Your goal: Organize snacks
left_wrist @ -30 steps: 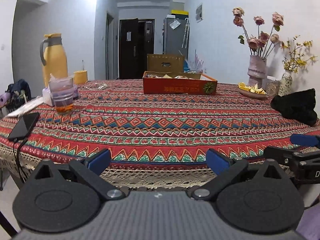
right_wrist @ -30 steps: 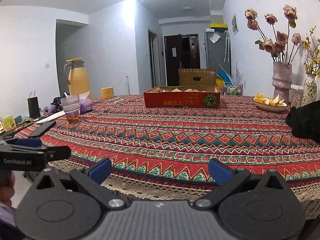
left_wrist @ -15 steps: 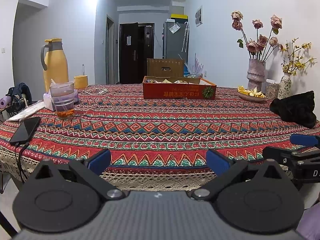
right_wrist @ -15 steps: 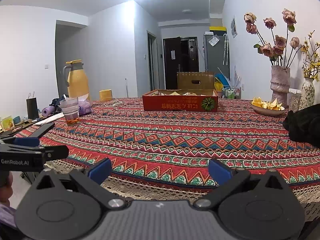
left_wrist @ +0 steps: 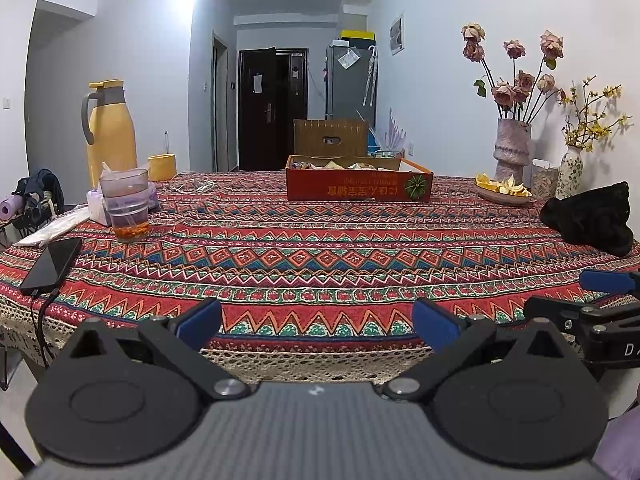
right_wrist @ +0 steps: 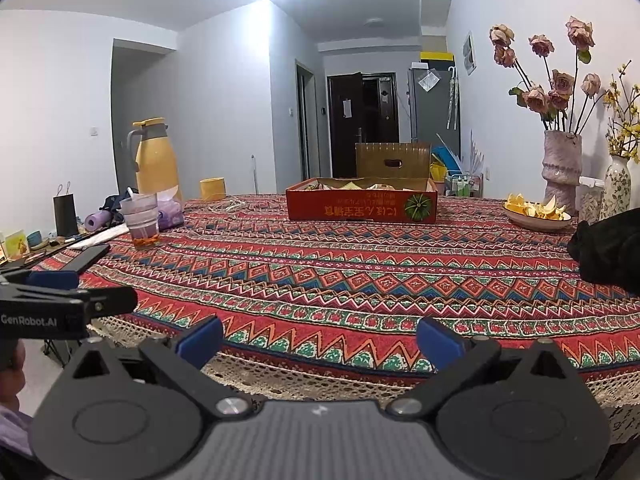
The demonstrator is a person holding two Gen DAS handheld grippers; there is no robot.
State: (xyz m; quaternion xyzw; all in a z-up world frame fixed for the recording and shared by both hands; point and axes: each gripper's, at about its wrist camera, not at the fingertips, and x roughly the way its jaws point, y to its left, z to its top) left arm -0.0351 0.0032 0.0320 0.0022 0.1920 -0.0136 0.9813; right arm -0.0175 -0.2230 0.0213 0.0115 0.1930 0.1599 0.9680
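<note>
Both claws (left_wrist: 316,322) (right_wrist: 318,342) rose slightly, gaping, level.

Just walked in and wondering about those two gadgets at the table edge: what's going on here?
A person is holding a pair of tongs in each hand at the near edge of the table. The left tongs and right tongs are both open and empty. The red snack box sits across the table, out of their grasp, so nothing has been picked up yet.
</note>
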